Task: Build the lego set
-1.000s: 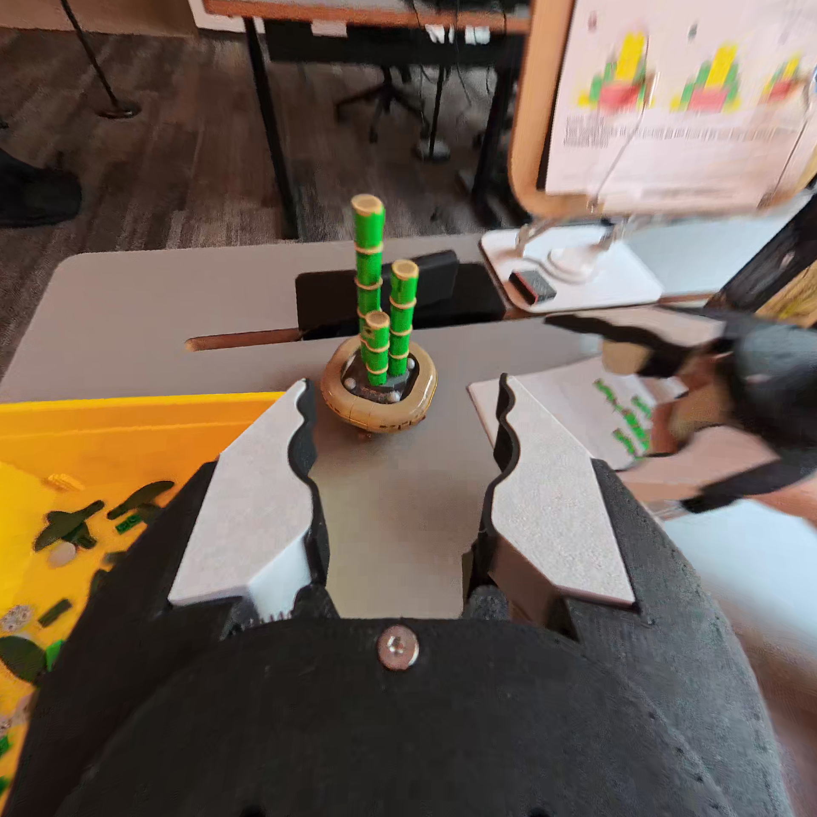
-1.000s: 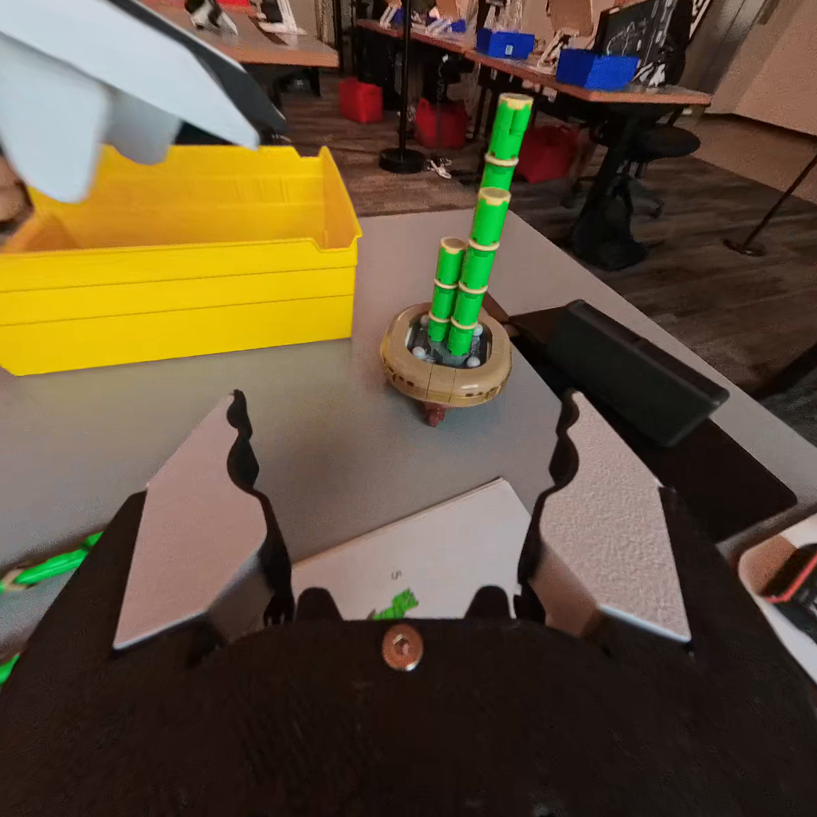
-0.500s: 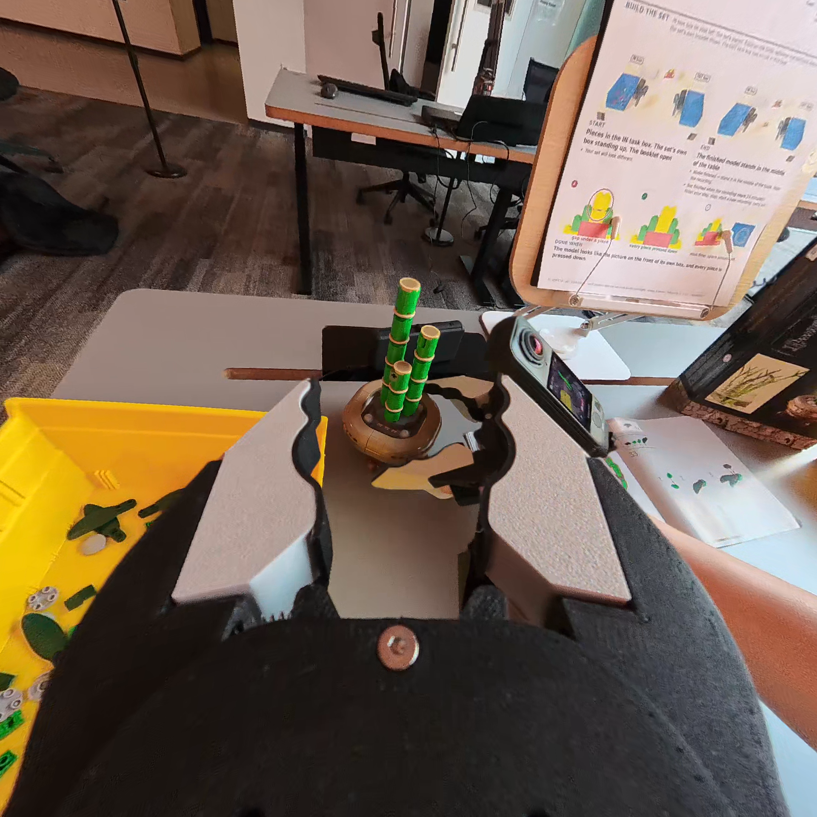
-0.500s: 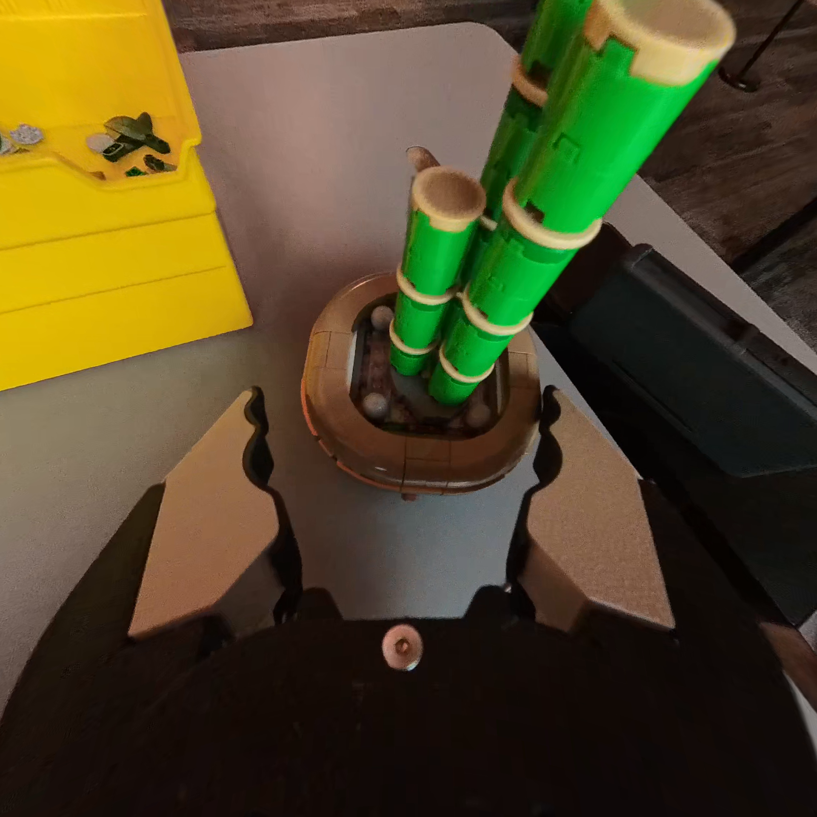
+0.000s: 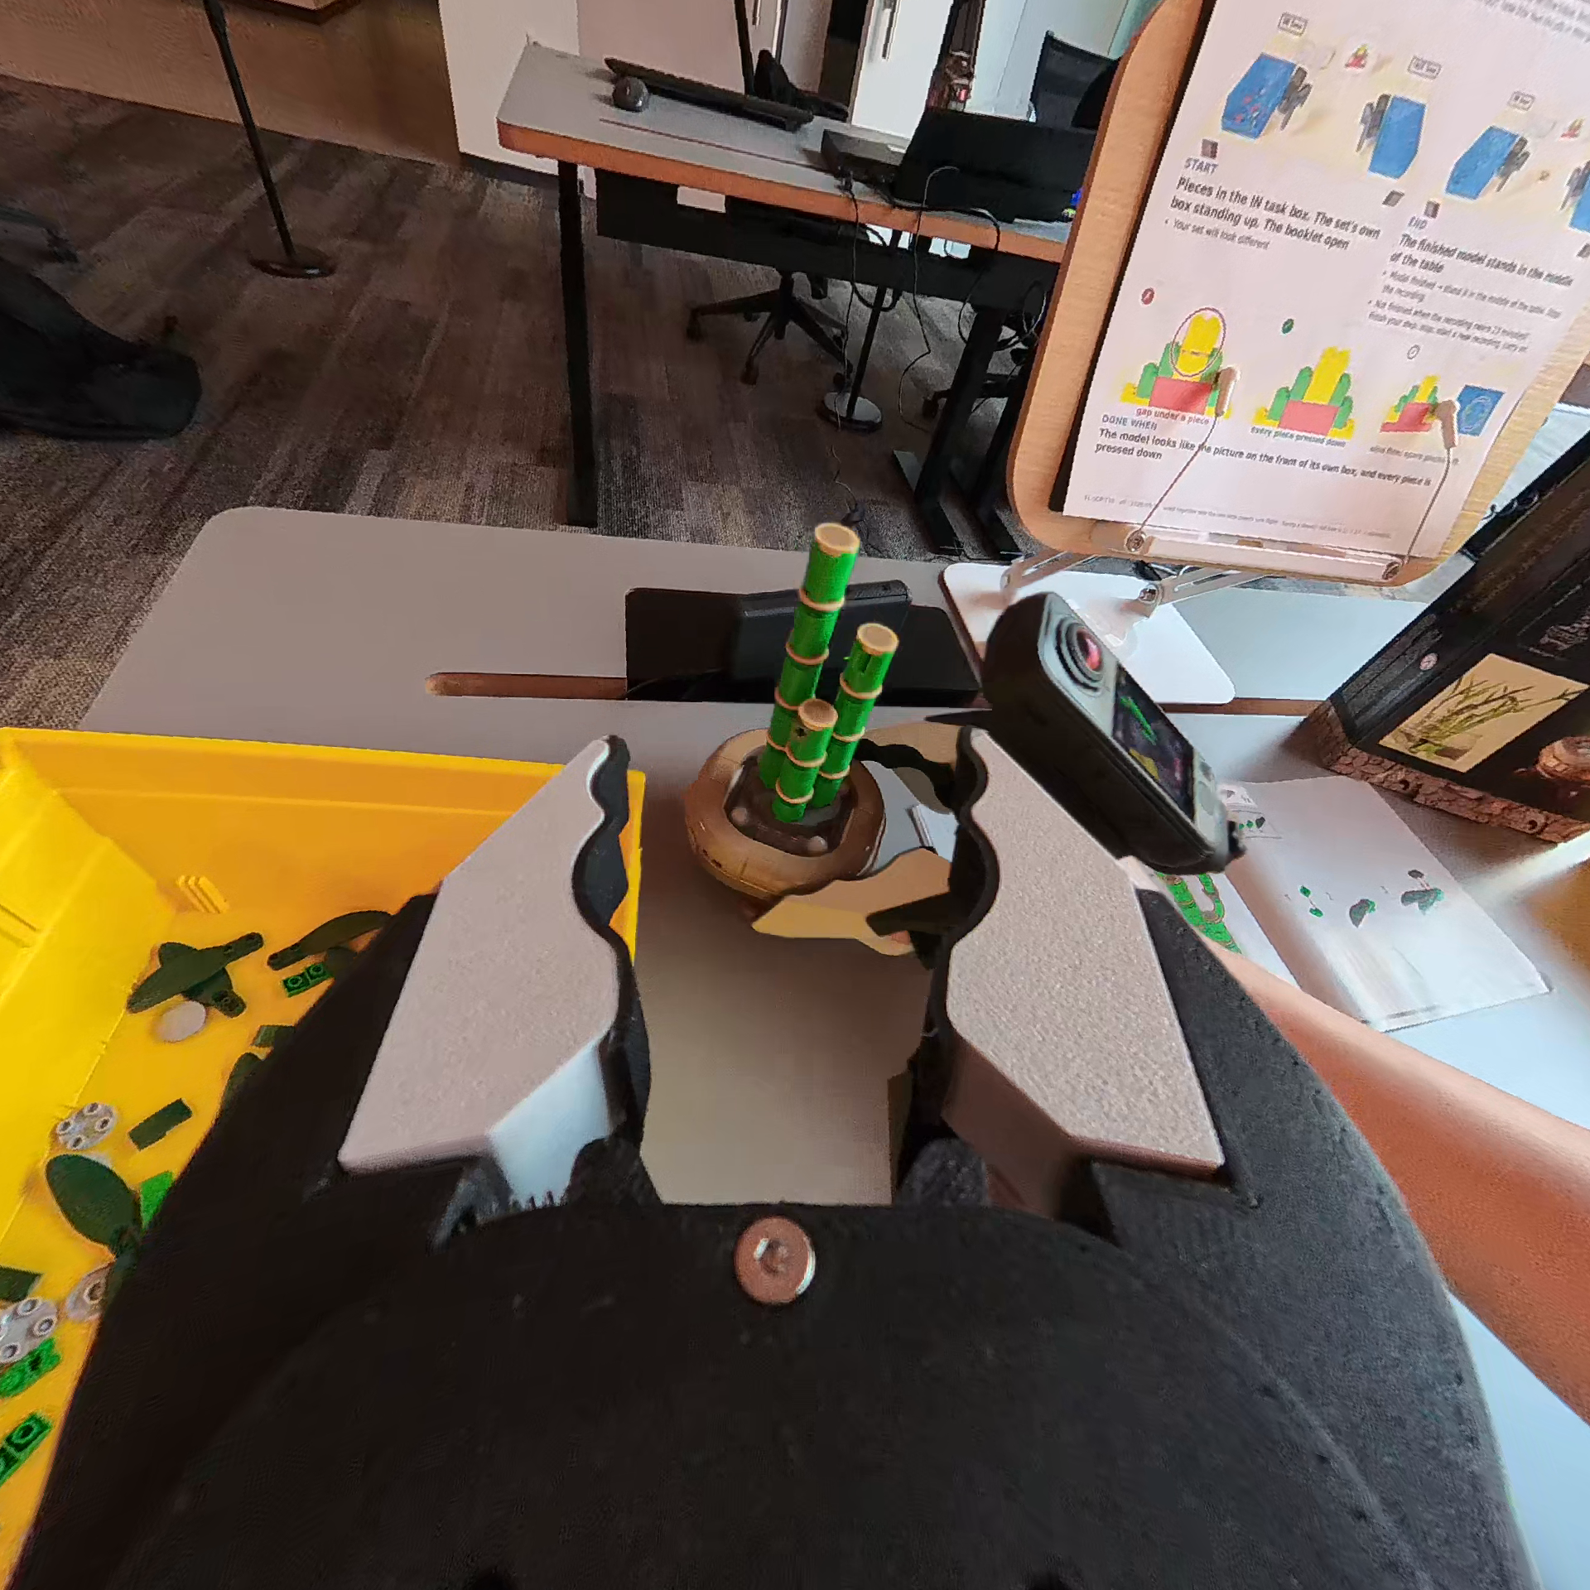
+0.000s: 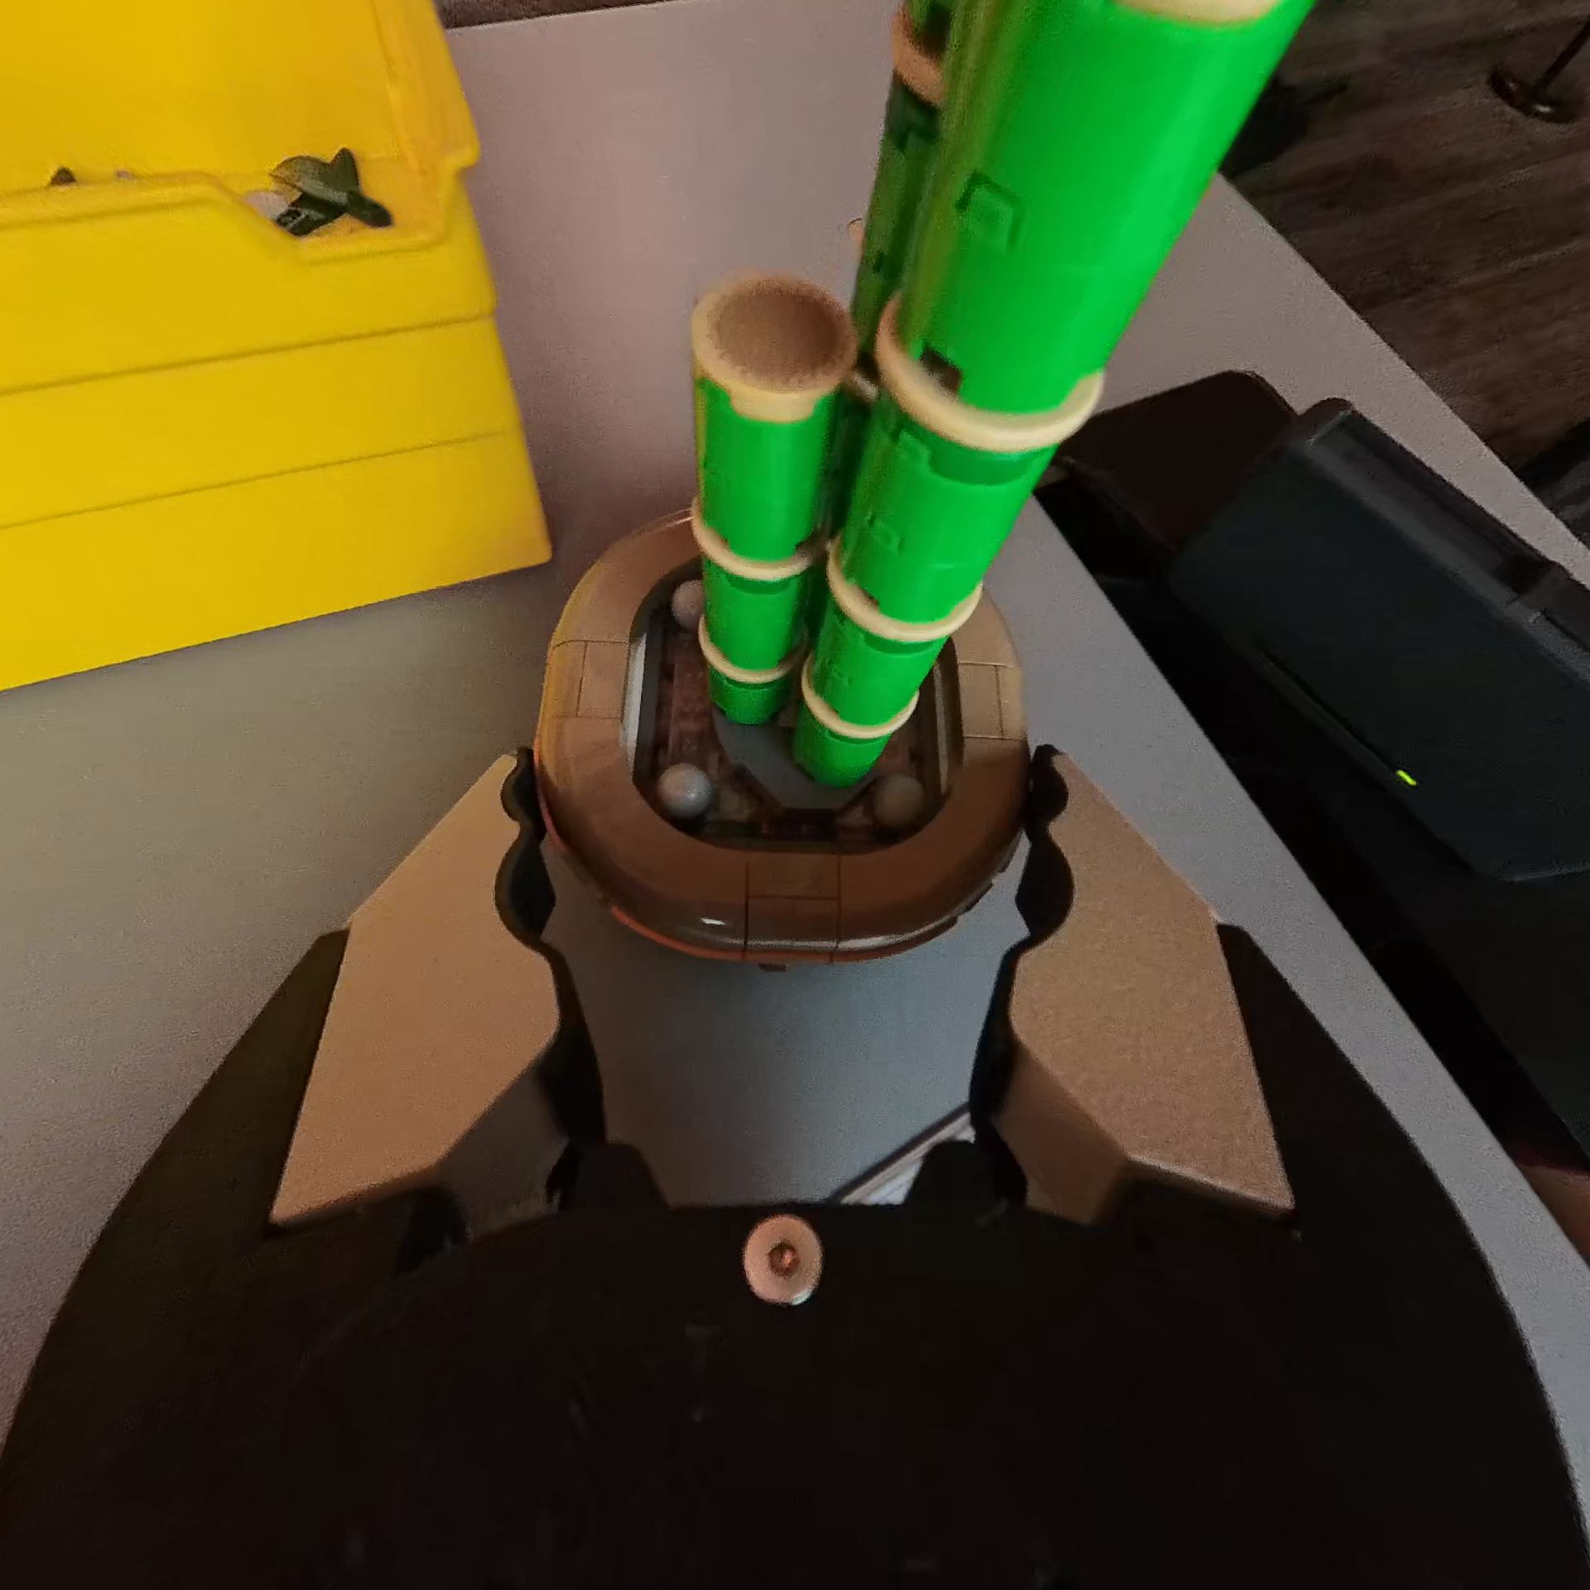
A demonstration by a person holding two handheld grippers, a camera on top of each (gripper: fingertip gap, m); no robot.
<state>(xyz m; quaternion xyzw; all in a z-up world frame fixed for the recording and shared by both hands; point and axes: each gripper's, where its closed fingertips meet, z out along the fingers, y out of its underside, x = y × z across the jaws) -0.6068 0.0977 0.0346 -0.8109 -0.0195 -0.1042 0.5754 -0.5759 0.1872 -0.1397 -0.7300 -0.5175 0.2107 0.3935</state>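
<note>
The bamboo model, three green stalks (image 6: 903, 533) in a round brown pot (image 6: 774, 895), stands on the grey table (image 6: 215, 860). My right gripper (image 6: 781, 770) reaches around the pot, with a pad against each of its sides. In the left wrist view the right gripper's fingers (image 5: 826, 921) flank the pot (image 5: 774, 852) from the right. My left gripper (image 5: 791, 748) is open and empty. It hovers short of the pot, beside the yellow bin (image 5: 258, 809).
The yellow bin holds several dark green leaf pieces (image 5: 189, 972) and small round parts. An open booklet (image 5: 1377, 929) and the set's box (image 5: 1463, 714) lie at the right. A black device (image 6: 1377, 688) sits behind the pot. An instruction board (image 5: 1308, 284) stands at the back. My right fingertips sit around 20 cm from my left ones.
My right gripper has moved in from a distance to the pot and its jaws have narrowed until the pads meet the pot's sides. The left gripper has pulled back and risen a little, still open.
</note>
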